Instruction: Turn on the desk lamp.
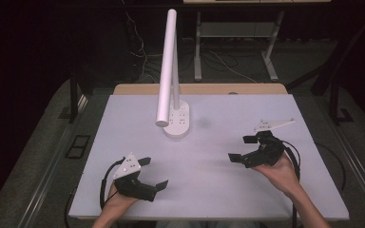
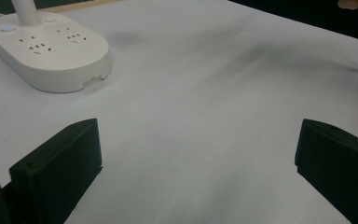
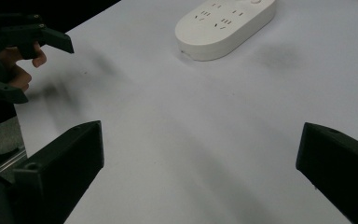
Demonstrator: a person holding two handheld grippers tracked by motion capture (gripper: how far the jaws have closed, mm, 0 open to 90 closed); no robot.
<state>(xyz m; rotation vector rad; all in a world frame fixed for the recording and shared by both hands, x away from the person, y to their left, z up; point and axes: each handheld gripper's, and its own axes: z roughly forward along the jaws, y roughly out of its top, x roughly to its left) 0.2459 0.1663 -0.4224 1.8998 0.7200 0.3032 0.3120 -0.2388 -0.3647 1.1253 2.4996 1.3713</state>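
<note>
My left gripper [image 1: 154, 173] rests near the table's front left, held by a hand, open with nothing between its fingers. In the left gripper view its two black jaws stand wide apart [image 2: 198, 154] over bare white tabletop. My right gripper [image 1: 240, 148] is at the right of the table, also open and holding nothing. Its jaws are spread wide in the right gripper view [image 3: 200, 149]. That view has the left gripper [image 3: 23, 51] farther off at the top left.
A white desk lamp stands at the table's middle back, its oval base [image 1: 177, 121] [image 2: 46, 49] [image 3: 223, 21] carrying several sockets, its tube head [image 1: 167, 66] reaching forward and up. The white table [image 1: 209, 190] ends in a wooden strip [image 1: 199, 89] at the back. Cables lie on the floor behind.
</note>
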